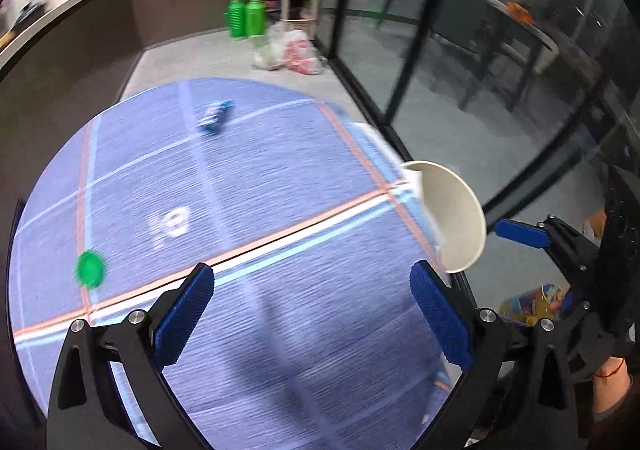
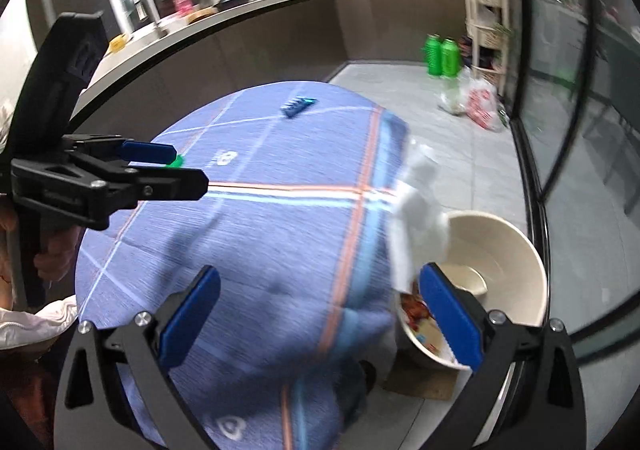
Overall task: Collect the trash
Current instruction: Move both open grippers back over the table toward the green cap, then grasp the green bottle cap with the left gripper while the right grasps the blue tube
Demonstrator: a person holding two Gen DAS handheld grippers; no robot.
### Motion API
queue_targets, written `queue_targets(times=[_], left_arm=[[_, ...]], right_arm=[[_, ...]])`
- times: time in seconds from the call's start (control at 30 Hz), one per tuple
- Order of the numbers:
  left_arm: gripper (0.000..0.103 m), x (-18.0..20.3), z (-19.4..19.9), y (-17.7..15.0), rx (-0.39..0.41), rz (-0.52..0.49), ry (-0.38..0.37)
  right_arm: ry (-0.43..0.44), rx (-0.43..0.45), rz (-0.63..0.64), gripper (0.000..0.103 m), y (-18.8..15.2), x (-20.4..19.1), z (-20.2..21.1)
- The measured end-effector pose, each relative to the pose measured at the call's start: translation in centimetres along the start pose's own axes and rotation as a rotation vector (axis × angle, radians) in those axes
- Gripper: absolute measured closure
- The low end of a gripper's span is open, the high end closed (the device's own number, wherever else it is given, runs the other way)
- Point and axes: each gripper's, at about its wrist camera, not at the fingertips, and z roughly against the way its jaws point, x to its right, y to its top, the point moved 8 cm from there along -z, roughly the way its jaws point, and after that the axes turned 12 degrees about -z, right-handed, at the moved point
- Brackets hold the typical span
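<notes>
A round table with a blue plaid cloth (image 1: 248, 217) carries a green bottle cap (image 1: 90, 269), a crumpled blue wrapper (image 1: 216, 114) and a small white scrap (image 1: 173, 223). A white paper bowl (image 1: 452, 215) tips off the table's right edge with a white tissue (image 2: 416, 209) beside it. In the right wrist view the bowl (image 2: 500, 262) falls above a bin (image 2: 420, 330) that holds colourful trash. My left gripper (image 1: 312, 310) is open and empty over the cloth. My right gripper (image 2: 320, 314) is open and empty above the table's edge.
Two green bottles (image 1: 245, 17) and plastic bags (image 1: 294, 49) sit on the grey floor behind the table. A glass partition (image 1: 460, 69) runs along the right. A dark counter (image 2: 280, 21) curves behind. A yellow-blue package (image 1: 532, 302) lies low on the right.
</notes>
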Motion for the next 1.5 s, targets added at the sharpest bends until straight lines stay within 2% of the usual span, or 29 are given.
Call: queue_targets(times=[0.23,0.37,0.63,0.8,1.07,1.27,1.4,1.47,1.5], left_arm=[[0.008,-8.1,2.6,-4.7,0.006,0.124,0.069],[0.008,-11.6,3.5,-7.0,0.002,0.194,0.082],[0.008,-16.0,4.3,-9.6,0.015,0.248,0.084],[0.013,-18.0,4.4,-10.0,0.022,0.253,0.089],[0.037,-19.6,3.0,-9.6,0.004,0.235,0.035],[0.047,-19.7,2.0,-8.9,-0.017,0.201,0.010],[0.050,-20.0,1.5,-8.3,-0.024,0.199,0.000],[0.050,-20.2,1.2,-7.9,-0.026,0.203,-0.005],[0.050,-20.3,1.0,-7.8,-0.027,0.205,-0.010]], right_arm=[[0.012,-0.030,0.073,0.003,1.4,-5.5,-2.5],[-0.002,-0.058,0.061,0.004,2.4,-7.8,-4.9],[-0.058,-0.075,0.041,0.021,5.3,-11.5,-11.2],[-0.114,-0.065,-0.029,0.032,8.1,-11.1,-14.9],[-0.199,-0.032,-0.158,0.035,12.9,-8.6,-19.4],[-0.241,-0.026,-0.211,0.040,15.7,-7.4,-22.7],[-0.268,-0.027,-0.223,0.045,16.6,-6.8,-24.5],[-0.269,-0.028,-0.233,0.060,16.8,-6.4,-24.9],[-0.274,-0.028,-0.232,0.085,16.9,-6.3,-25.0]])
